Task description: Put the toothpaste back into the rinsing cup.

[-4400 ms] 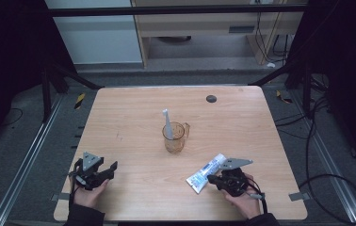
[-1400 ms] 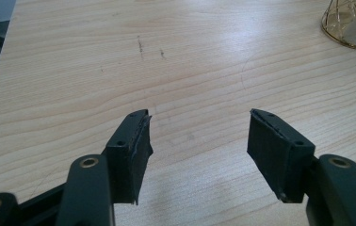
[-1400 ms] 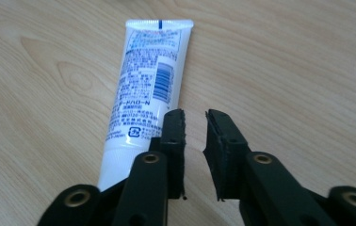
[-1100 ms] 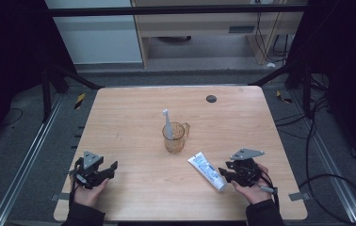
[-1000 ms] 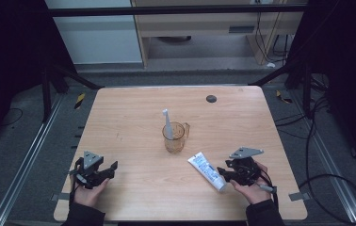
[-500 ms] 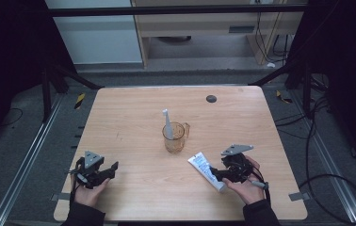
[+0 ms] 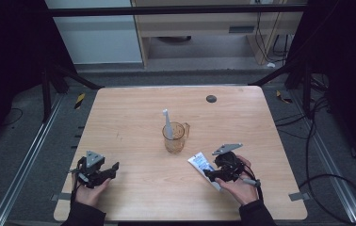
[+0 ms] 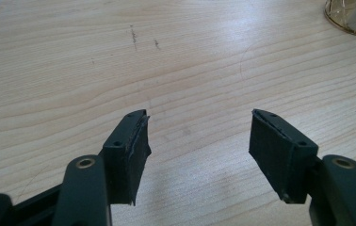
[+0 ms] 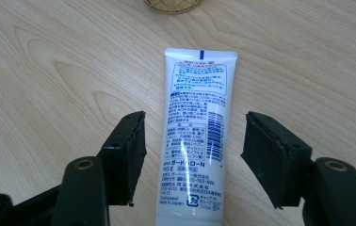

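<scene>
The white toothpaste tube (image 9: 195,136) lying on the table carried blue Japanese print on its back. Near its lower end stood "165 g" and a line in katakana ending in "N", then "Made in Japan" in small letters. A barcode ran along one side. The remaining small print was too fine to read.

High view: table (image 7: 133,117) evenly lit from above, surroundings near black, image soft and grainy. Gripper views are brighter and sharp on the wood grain; pale glare washes the table top right in left gripper view; jaws slightly soft.
</scene>
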`<state>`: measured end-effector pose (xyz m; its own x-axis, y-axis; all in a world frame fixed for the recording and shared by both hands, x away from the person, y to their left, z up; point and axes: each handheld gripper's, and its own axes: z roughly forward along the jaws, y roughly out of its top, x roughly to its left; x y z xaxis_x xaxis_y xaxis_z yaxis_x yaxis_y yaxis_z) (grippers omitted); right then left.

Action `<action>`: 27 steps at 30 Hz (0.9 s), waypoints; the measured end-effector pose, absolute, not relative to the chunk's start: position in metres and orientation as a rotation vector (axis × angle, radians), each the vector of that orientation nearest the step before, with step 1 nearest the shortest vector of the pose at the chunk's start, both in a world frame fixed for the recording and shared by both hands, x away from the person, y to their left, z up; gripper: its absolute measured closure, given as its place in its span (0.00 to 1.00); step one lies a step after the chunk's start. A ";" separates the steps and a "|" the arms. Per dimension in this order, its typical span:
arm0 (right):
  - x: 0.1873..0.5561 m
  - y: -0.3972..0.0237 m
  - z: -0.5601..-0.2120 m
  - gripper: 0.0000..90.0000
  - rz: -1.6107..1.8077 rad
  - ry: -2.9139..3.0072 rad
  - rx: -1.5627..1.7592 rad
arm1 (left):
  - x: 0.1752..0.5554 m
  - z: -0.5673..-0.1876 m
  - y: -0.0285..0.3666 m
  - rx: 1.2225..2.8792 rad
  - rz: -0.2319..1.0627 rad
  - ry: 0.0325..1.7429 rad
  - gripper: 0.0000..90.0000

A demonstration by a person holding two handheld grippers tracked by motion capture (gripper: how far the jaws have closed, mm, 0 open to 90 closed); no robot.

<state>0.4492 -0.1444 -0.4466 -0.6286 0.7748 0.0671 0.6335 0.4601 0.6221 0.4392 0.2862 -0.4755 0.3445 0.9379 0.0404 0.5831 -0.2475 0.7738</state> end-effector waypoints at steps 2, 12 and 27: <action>0.450 -0.142 -0.448 0.44 0.895 2.492 1.229 | 0.440 -0.476 0.286 1.940 0.676 1.327 0.42; 0.457 -0.135 -0.455 0.43 0.820 2.522 1.250 | 0.439 -0.476 0.287 1.945 0.673 1.329 0.41; 0.469 -0.126 -0.467 0.43 0.746 2.562 1.300 | 0.440 -0.476 0.287 1.952 0.672 1.328 0.41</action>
